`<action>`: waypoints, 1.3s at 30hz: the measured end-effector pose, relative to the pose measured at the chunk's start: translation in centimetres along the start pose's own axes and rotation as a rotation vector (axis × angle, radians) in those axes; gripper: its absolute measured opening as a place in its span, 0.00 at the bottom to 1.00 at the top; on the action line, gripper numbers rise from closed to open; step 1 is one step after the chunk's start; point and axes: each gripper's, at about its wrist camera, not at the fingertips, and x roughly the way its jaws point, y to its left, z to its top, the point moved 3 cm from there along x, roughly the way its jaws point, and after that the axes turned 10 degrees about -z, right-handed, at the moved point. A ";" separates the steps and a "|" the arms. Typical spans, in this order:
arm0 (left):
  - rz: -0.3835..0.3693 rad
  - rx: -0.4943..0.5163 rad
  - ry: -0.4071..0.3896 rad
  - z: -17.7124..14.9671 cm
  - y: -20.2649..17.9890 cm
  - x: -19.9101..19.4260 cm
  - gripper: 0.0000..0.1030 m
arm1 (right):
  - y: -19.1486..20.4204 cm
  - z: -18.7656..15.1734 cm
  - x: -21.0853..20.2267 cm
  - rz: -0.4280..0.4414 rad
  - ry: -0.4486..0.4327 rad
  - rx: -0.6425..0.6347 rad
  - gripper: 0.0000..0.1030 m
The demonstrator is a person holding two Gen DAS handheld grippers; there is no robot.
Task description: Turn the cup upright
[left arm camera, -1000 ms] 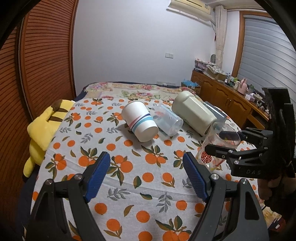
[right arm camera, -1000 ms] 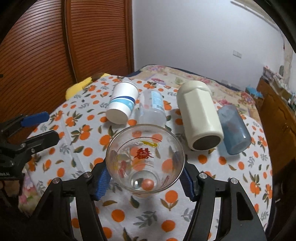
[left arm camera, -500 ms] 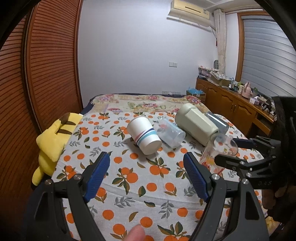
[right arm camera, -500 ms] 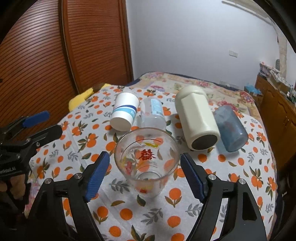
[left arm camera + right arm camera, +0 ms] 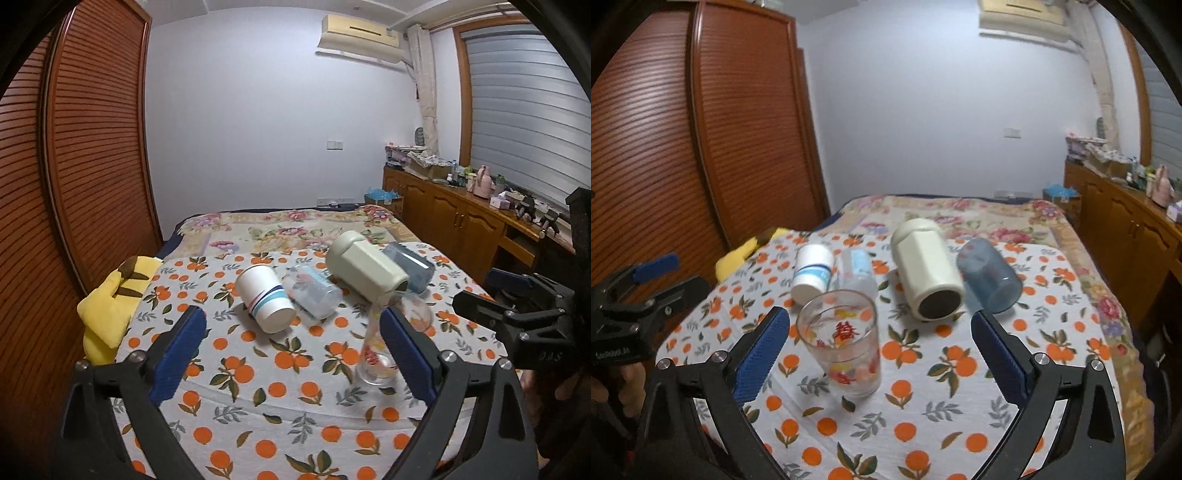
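A clear glass cup (image 5: pixel 842 341) with a red character and flower prints stands upright on the orange-print cloth (image 5: pixel 942 369); it also shows in the left wrist view (image 5: pixel 384 343), partly behind a blue pad. My right gripper (image 5: pixel 881 358) is open and empty, pulled back, with the cup standing free between its pads, nearer the left one. My left gripper (image 5: pixel 291 356) is open and empty, well short of the cups. The right gripper also shows at the right edge of the left wrist view (image 5: pixel 517 317).
Lying on their sides behind the glass are a white paper cup (image 5: pixel 812 273) with blue stripes, a clear bottle (image 5: pixel 857 275), a cream jug (image 5: pixel 929 273) and a blue tumbler (image 5: pixel 990 278). A yellow plush (image 5: pixel 114 302) lies at the left edge. Wooden cabinets (image 5: pixel 461 229) stand right.
The right gripper opened, let go of the glass cup, and drew back; the cup now stands upright alone. Both grippers have pulled back and risen.
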 end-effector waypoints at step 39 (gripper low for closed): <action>0.005 0.034 -0.035 -0.2 -2.8 -4.1 0.96 | -1.4 -0.7 -6.2 -0.106 -0.113 0.063 0.97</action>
